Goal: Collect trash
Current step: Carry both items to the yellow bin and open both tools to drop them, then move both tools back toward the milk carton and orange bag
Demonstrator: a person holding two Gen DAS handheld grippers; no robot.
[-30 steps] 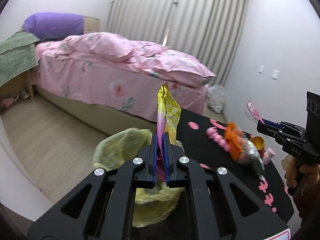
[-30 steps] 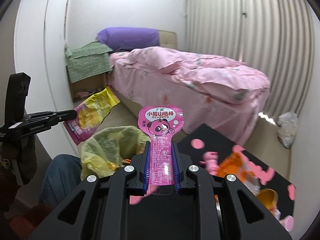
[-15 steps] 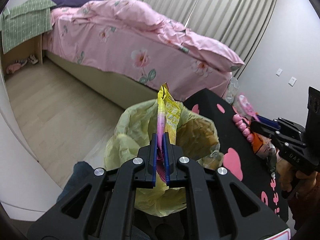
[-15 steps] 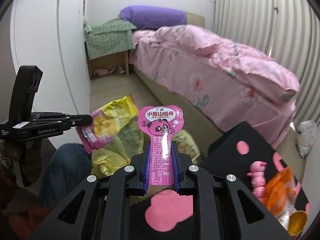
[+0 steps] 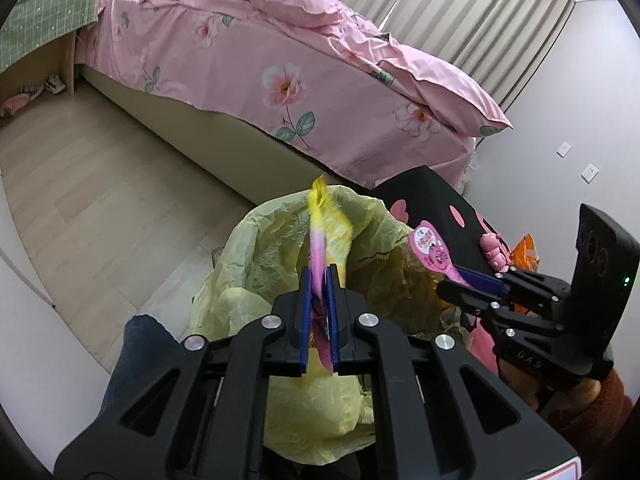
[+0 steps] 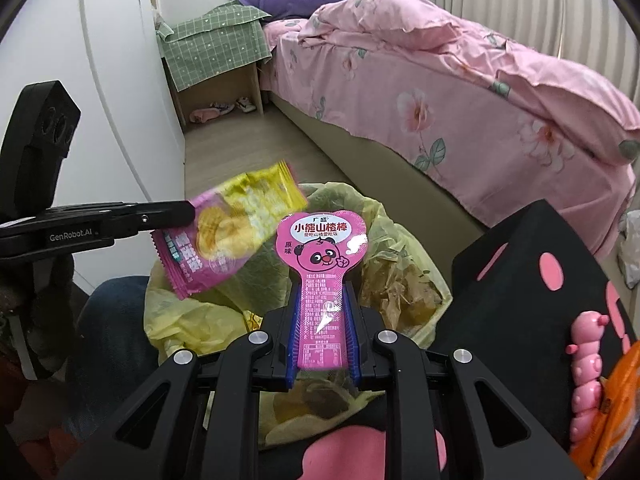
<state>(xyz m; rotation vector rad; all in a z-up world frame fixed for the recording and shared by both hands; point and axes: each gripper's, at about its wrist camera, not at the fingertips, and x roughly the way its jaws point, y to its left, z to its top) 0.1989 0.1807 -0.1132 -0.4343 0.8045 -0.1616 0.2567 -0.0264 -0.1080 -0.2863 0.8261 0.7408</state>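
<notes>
My left gripper [image 5: 319, 280] is shut on a yellow and pink snack packet [image 5: 324, 220] and holds it over the open yellow trash bag [image 5: 260, 264]. The packet [image 6: 228, 232] and the left gripper [image 6: 188, 214] also show in the right wrist view. My right gripper [image 6: 322, 308] is shut on a pink spoon-shaped candy wrapper with a panda face [image 6: 322, 248], above the same bag [image 6: 400, 264]. In the left wrist view the right gripper [image 5: 472, 278] and its wrapper [image 5: 430, 248] are at the bag's right rim.
A black table with pink spots [image 6: 520, 248] stands right of the bag, with a pink caterpillar toy [image 6: 586, 364] and an orange wrapper [image 6: 608, 408] on it. A bed with pink bedding [image 5: 280, 52] lies beyond, across wooden floor [image 5: 100, 184]. A person's leg [image 6: 108, 340] is left of the bag.
Both grippers have moved over the yellow bag and tilted down toward it, each still holding its wrapper. The right gripper has come closer to the left one.
</notes>
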